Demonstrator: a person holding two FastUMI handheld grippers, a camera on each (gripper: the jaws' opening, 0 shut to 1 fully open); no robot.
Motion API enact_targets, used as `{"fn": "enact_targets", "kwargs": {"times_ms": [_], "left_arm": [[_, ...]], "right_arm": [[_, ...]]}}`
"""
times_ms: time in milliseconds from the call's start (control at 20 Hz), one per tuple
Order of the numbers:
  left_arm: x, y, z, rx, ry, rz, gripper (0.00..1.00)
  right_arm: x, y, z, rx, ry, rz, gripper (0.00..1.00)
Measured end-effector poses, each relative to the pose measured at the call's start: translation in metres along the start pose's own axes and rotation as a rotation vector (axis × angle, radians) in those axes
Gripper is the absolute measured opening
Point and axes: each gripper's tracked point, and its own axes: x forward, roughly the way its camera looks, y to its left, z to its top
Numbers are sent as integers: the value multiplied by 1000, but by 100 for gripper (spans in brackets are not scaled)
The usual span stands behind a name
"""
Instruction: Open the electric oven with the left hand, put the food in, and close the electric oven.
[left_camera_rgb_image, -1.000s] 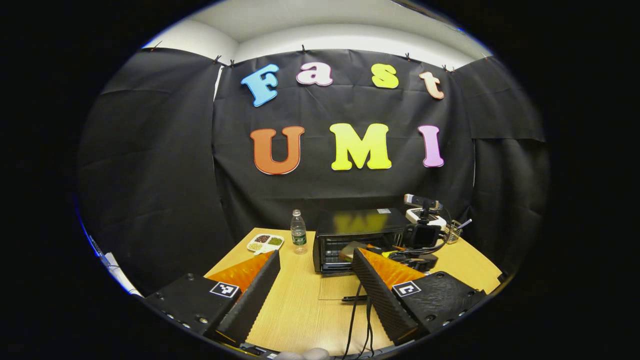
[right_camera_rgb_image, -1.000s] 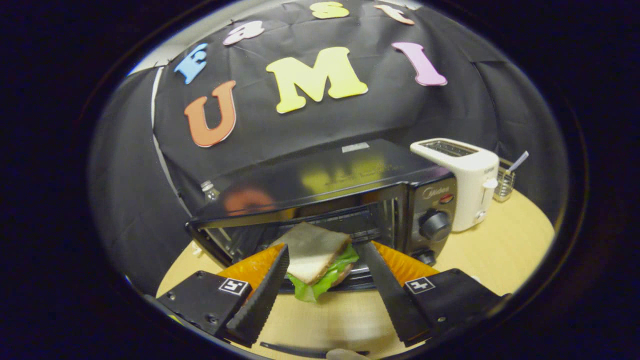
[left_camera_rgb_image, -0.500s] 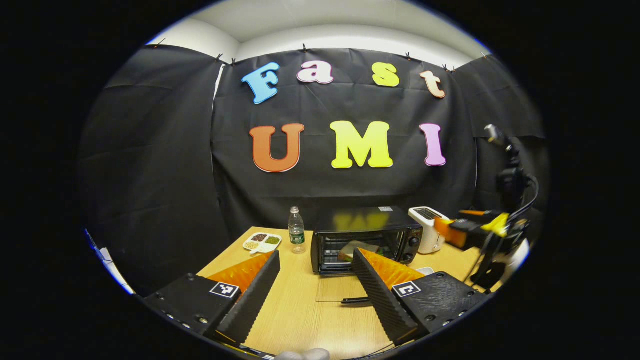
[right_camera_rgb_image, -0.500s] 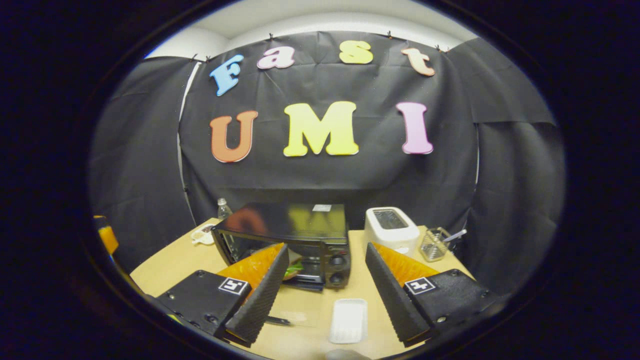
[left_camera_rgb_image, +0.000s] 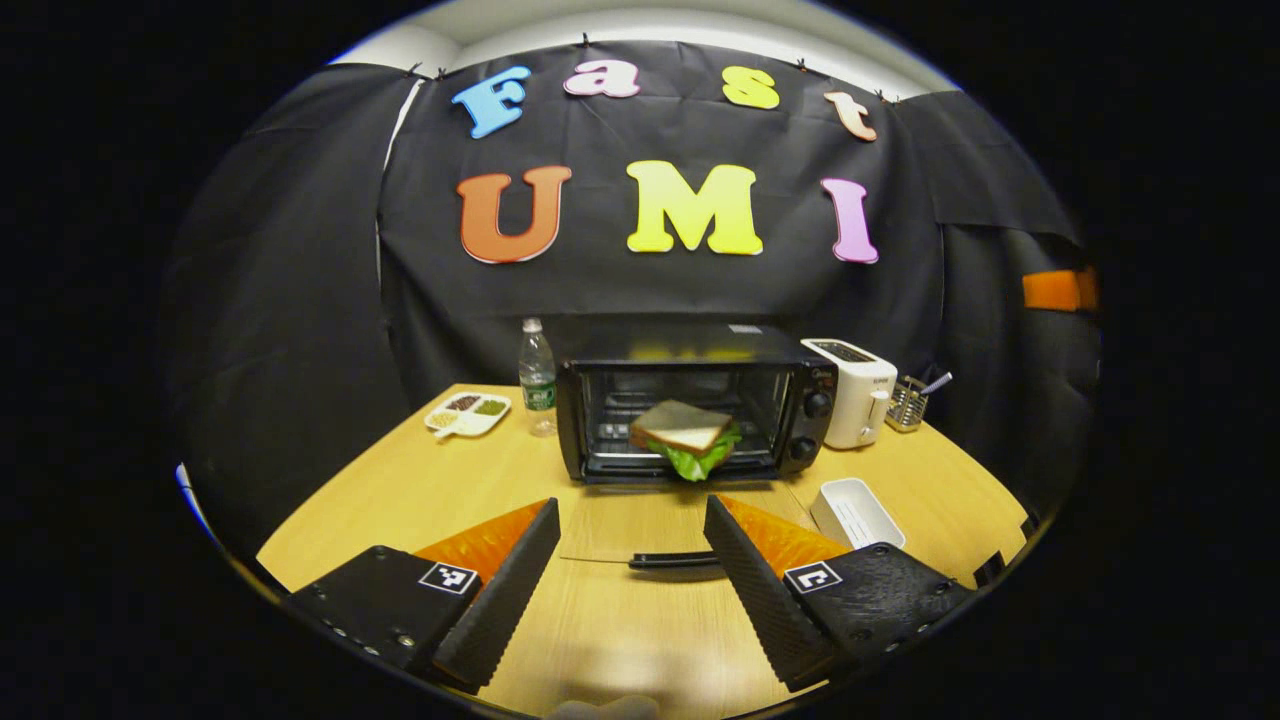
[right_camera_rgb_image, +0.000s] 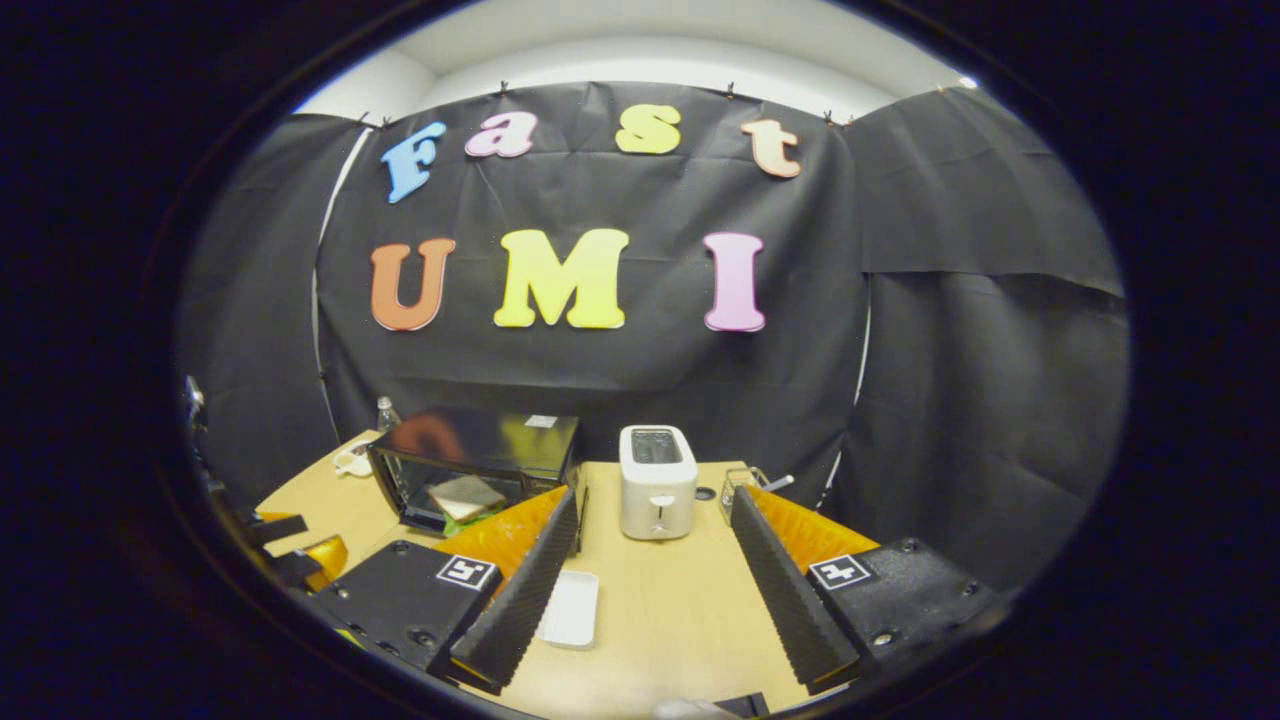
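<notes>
Black electric oven (left_camera_rgb_image: 697, 405) door glass barely discernible, dark handle (left_camera_rgb_image: 672, 561) visible; lettuce sandwich (left_camera_rgb_image: 685, 438) inside; left gripper (left_camera_rgb_image: 630, 575) and right gripper (right_camera_rgb_image: 655, 575) jaws apart, empty

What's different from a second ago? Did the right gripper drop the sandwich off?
Yes. The right gripper, which had the sandwich between its fingers at the oven mouth, has let go and pulled back, open and empty. The sandwich now sits inside the oven, lettuce hanging over the front edge. The left gripper has moved closer, still open. The oven door stays down; the toaster and bottle are unmoved.
</notes>
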Motion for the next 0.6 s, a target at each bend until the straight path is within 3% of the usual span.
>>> {"fn": "enact_targets", "kwargs": {"times_ms": [400, 450, 550, 600], "left_arm": [[48, -39, -86, 13, 162, -64, 96], [53, -40, -94, 17, 177, -61, 96], [62, -44, -106, 21, 200, -65, 100], [67, -46, -109, 24, 208, -69, 96]], "right_arm": [[-18, -47, -14, -53, 66, -74, 100], [-16, -51, -18, -49, 80, -85, 94], [-12, -60, -25, -48, 98, -104, 100], [-10, -61, -27, -47, 109, -107, 96]]}}
